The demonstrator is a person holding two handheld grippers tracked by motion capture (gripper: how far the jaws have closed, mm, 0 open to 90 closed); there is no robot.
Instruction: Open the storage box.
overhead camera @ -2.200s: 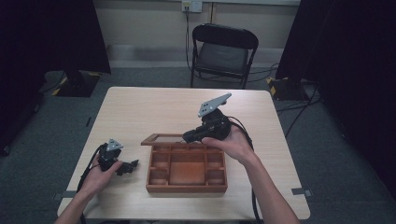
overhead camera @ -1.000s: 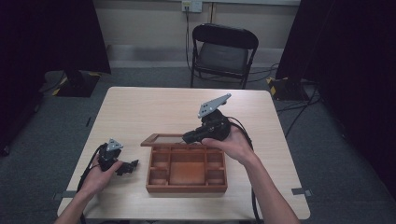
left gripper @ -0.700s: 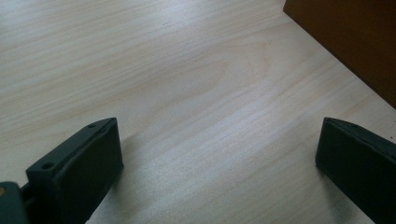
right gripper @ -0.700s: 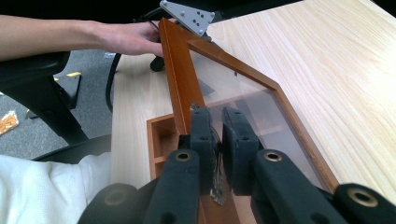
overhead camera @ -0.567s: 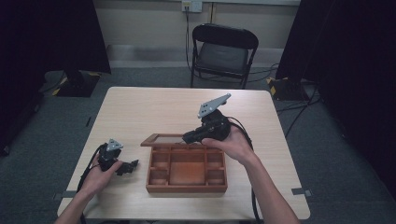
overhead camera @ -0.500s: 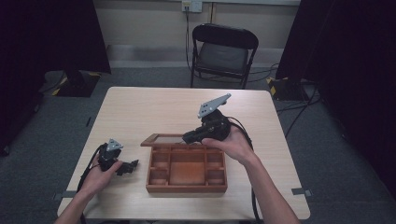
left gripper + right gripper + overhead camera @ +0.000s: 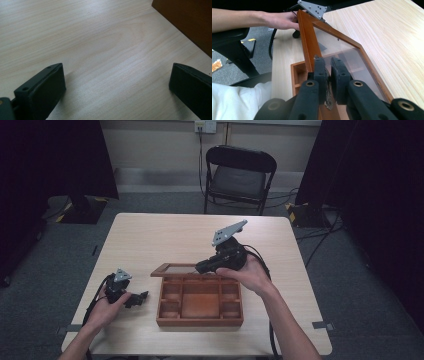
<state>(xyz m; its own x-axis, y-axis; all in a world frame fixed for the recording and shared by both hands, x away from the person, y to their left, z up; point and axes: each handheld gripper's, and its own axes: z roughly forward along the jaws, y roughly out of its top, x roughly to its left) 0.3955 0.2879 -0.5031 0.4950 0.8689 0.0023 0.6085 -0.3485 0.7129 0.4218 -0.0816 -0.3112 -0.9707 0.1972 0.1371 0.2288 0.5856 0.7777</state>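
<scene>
I see a pale wooden table [image 7: 165, 237] from above, with a wooden box [image 7: 200, 302] near its front edge, about midway along. The box is open, showing several small compartments around a larger middle one. Its lid [image 7: 175, 269], a wooden frame around a clear pane, stands tilted up from the box's far edge. My right gripper [image 7: 200, 268] reaches over the box's far right corner to the lid. In the right gripper view the jaws are nearly closed on a small metal piece at the lid's near edge [image 7: 327, 82], with only a narrow gap between the pads; the lid [image 7: 337, 47] slants away beyond them, and through its pane I can make out the compartments beneath. My left gripper [image 7: 141, 297] rests on the table just left of the box, near the front left corner, held in my left hand [image 7: 102, 307]. In the left gripper view its jaws are spread wide apart with nothing between them but bare tabletop [image 7: 100, 50], and the box's side [image 7: 190, 22] shows at the upper right. A black folding chair [image 7: 239, 177] stands on the grey floor beyond the table's far edge.
</scene>
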